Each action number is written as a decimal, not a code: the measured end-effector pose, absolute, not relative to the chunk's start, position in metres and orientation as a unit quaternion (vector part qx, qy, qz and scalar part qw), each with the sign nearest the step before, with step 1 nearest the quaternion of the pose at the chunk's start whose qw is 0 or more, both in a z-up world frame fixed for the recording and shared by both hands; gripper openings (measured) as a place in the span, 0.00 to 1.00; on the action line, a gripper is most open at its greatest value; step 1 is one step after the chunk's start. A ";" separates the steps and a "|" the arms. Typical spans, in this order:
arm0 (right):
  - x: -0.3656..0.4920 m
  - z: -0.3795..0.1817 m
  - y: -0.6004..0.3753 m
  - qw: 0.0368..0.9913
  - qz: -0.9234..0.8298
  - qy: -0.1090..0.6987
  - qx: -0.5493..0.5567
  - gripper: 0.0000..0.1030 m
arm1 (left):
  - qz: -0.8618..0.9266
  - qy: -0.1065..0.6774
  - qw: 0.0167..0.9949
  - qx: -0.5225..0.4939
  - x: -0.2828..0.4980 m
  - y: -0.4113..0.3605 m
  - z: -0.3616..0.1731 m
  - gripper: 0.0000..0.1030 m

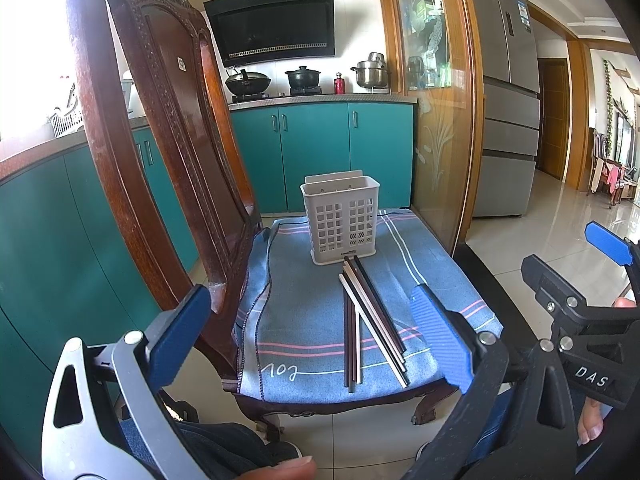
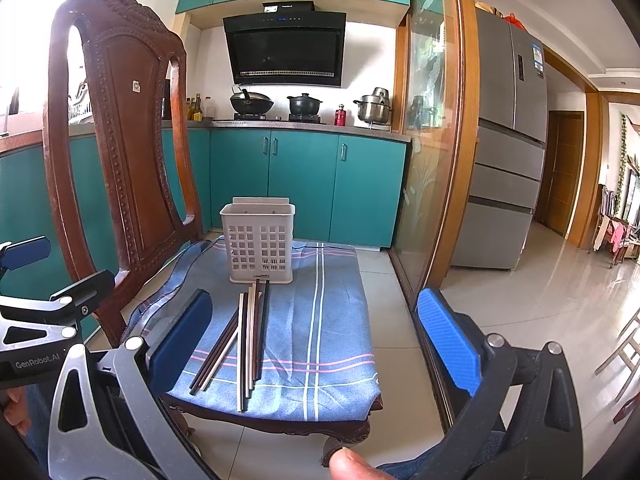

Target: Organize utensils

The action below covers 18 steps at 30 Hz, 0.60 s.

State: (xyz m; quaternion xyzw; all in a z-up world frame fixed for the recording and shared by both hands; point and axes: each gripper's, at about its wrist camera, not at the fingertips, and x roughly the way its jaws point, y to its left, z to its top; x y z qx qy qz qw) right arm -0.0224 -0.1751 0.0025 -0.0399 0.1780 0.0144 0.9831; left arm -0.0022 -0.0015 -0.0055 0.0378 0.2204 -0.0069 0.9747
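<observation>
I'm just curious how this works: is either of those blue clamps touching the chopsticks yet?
Apart. In the right wrist view the right gripper hangs open short of the chopsticks; in the left wrist view the left gripper is open, also clear of them.

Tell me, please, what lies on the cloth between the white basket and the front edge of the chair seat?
A loose bundle of chopsticks, dark and pale, lies on the blue cloth before the white basket, far ends near its base. Both views show it.
</observation>
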 end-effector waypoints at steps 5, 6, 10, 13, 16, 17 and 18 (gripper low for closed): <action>-0.022 0.002 -0.175 0.983 0.014 0.178 -0.040 0.97 | -0.007 0.221 0.975 0.038 -0.002 -0.002 -0.006 0.97; -0.022 0.002 -0.175 0.983 0.015 0.178 -0.040 0.97 | -0.007 0.221 0.975 0.038 -0.002 -0.002 -0.006 0.97; -0.022 0.003 -0.174 0.983 0.015 0.178 -0.041 0.97 | -0.006 0.221 0.974 0.038 -0.002 -0.002 -0.006 0.97; -0.022 0.002 -0.174 0.983 0.015 0.177 -0.041 0.97 | -0.007 0.223 0.974 0.038 0.000 -0.003 -0.006 0.97; -0.022 0.002 -0.174 0.983 0.016 0.178 -0.041 0.97 | -0.006 0.225 0.974 0.038 0.002 -0.004 -0.005 0.97; -0.022 0.002 -0.174 0.983 0.016 0.178 -0.041 0.97 | -0.006 0.226 0.973 0.037 0.003 -0.004 -0.005 0.97; -0.022 0.002 -0.174 0.983 0.015 0.179 -0.041 0.97 | -0.006 0.226 0.973 0.037 0.004 -0.004 -0.006 0.97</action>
